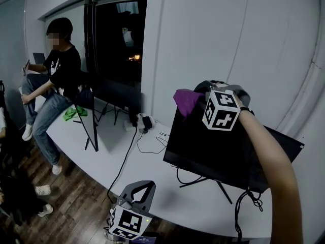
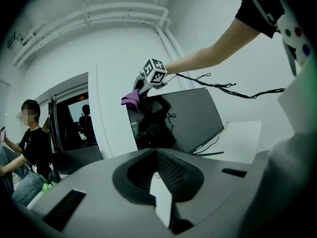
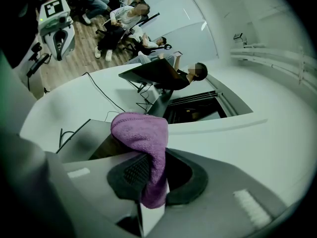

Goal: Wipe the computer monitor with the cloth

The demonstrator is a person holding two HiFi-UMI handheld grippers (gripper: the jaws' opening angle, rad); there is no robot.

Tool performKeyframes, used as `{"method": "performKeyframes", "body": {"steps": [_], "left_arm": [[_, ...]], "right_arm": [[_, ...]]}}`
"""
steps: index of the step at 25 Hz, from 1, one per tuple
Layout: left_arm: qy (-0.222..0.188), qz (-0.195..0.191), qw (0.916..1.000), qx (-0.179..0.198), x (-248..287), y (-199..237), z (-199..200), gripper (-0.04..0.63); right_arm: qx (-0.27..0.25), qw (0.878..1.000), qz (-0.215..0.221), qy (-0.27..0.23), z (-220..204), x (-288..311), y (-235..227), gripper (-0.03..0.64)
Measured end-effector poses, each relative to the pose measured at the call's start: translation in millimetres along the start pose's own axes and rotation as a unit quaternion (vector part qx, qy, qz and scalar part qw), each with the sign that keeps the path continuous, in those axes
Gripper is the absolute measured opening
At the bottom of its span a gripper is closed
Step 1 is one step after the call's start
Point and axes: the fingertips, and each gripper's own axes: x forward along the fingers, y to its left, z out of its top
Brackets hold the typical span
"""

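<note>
A black computer monitor (image 1: 223, 149) stands on the white table (image 1: 96, 159), right of centre. My right gripper (image 1: 200, 96) is raised at the monitor's top left corner and is shut on a purple cloth (image 1: 186, 100). In the right gripper view the cloth (image 3: 143, 133) hangs bunched between the jaws, over the monitor's top edge (image 3: 81, 140). My left gripper (image 1: 147, 185) hangs low by the table's front edge, shut with nothing in it. In the left gripper view, the monitor (image 2: 193, 118), the cloth (image 2: 131, 99) and the right gripper (image 2: 142, 87) are far ahead of the left gripper (image 2: 156, 155).
A person (image 1: 58, 80) sits on the table's far left end beside a green cloth (image 1: 74, 113). A second dark monitor (image 1: 116, 93) stands behind, with a plug block (image 1: 143, 122) and loose cables (image 1: 150, 142) between the two screens. A white wall (image 1: 228, 39) rises close behind.
</note>
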Motion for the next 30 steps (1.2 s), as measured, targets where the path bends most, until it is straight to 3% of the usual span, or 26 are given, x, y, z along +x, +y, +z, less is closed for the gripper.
{"method": "performKeyframes", "body": {"steps": [17, 30], "left_arm": [[-0.023, -0.053, 0.9983, 0.010, 22, -48, 19, 0.005], [-0.042, -0.102, 0.9937, 0.018, 56, -92, 42, 0.005]], "right_arm": [[0.017, 0.999, -0.001, 0.033, -60, -55, 31, 0.066], [0.069, 0.996, -0.002, 0.059, -131, -109, 52, 0.066]]}}
